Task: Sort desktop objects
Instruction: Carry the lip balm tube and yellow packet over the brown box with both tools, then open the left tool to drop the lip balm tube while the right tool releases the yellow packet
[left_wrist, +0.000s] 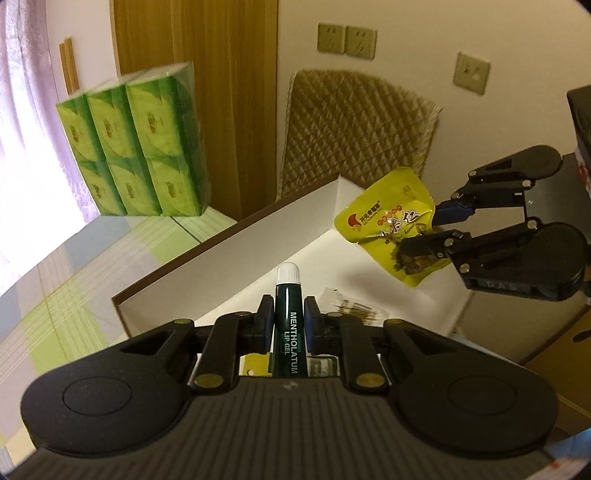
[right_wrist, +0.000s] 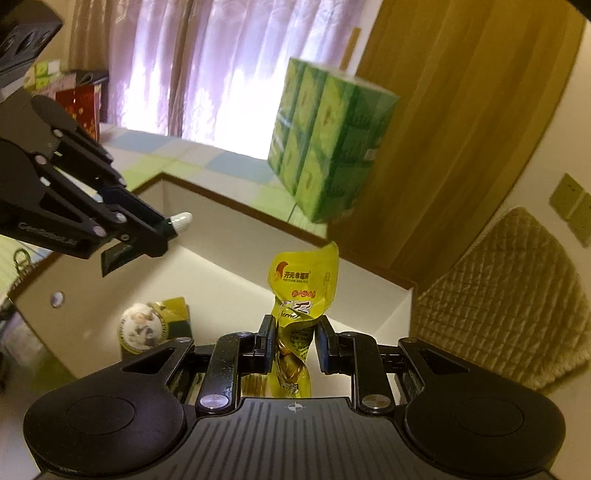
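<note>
My left gripper had its jaws clenched on a slim dark-green lip gel tube with a ribbed white cap, its smooth plastic body standing up between the blue pads. My right gripper gripped a crinkled glossy yellow foil snack packet, pinched at its narrow waist so the top flared open. Both were held above a shallow white rectangular box with matte inner walls and a brown rim, resting on the tabletop, which wore a shiny checked cover in green, blue and white. Inside the box lay a round printed tin. Beyond stood a block of green film-wrapped tissue packs.
</note>
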